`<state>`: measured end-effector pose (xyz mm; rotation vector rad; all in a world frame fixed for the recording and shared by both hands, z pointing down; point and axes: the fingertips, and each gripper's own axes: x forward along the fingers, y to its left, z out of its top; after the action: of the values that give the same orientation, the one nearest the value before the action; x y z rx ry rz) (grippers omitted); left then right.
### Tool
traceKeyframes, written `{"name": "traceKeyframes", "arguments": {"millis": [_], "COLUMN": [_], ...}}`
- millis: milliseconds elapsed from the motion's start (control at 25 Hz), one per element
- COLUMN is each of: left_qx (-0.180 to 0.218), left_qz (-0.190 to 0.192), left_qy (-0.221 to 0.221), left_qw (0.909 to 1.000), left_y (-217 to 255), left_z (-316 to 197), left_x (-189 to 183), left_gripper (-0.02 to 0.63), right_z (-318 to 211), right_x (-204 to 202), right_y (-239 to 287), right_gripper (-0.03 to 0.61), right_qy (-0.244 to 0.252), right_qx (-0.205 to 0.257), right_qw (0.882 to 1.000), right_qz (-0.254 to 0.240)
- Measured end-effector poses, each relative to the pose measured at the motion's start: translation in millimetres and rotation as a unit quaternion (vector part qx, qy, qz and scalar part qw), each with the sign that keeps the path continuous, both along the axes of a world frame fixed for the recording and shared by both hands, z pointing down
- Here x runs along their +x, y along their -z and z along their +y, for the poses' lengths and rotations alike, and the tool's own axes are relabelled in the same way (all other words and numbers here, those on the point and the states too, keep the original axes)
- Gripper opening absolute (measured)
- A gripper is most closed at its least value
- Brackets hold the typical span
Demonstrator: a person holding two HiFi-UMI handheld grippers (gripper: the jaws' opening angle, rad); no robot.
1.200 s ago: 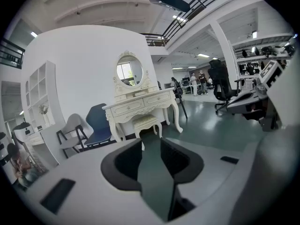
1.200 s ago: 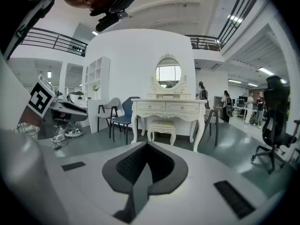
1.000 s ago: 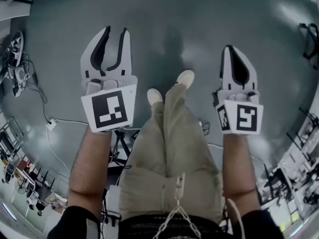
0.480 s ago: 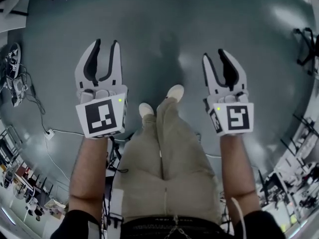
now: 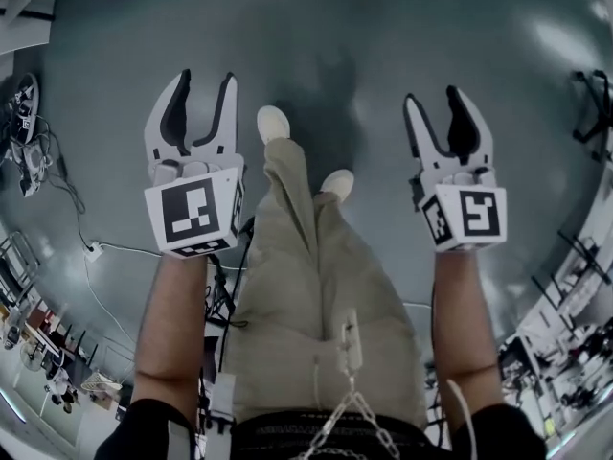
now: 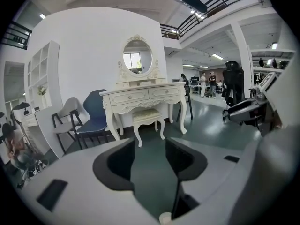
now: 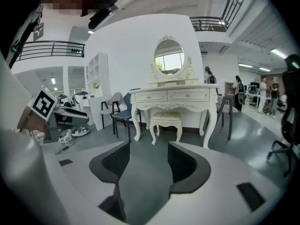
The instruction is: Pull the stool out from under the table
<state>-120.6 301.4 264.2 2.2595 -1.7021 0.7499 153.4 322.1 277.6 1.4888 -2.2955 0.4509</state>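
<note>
A cream stool with carved legs stands tucked under a white dressing table with an oval mirror, several steps ahead across the grey-green floor. My left gripper and right gripper hang in front of me over bare floor, far from the stool. Both pairs of jaws are opening and nothing is between them. In the head view the person's beige trousers and white shoes show between the grippers; the stool is not in that view.
A blue chair and a grey chair stand left of the dressing table. A black office chair and people stand farther right. Cables and gear lie on the floor at my left.
The right gripper's jaws went from shut to wide apart, and the left jaws spread a little more. The person has stepped forward, the left foot now ahead.
</note>
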Motion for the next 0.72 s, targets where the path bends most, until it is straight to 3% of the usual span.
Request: {"name": "traceKeyframes", "arguments": {"millis": [200,400,560,720], "left_qx": [-0.004,0.008,-0.015,-0.012], "left_qz": [-0.033,-0.022,-0.032,-0.031], "left_qy": [-0.021,-0.028,-0.044,-0.045], "left_qw": [0.9992,0.9993,0.9984,0.9984], "left_y": [-14.2,-7.9,-21.0,-21.0], "left_z": [-38.9,-87.9,-113.0,-144.8], "left_x": [-12.9,-16.2,-26.8,-35.2], "left_gripper": [0.193,0.198,0.213,0.215], "right_z": [-27.1,-70.3,-101.1,-133.6], "right_x": [-15.3,-28.7,-43.0,-54.1], "right_y": [-12.1,-23.1,-23.8,-19.1], "right_gripper": [0.236,0.241,0.244,0.247], "right_qy": [-0.005,-0.016,-0.029,-0.026], "right_qx": [-0.017,-0.026,-0.033,-0.029], "right_qw": [1.0,0.999,0.999,0.999], "right_qz": [-0.01,-0.016,-0.025,-0.019]}}
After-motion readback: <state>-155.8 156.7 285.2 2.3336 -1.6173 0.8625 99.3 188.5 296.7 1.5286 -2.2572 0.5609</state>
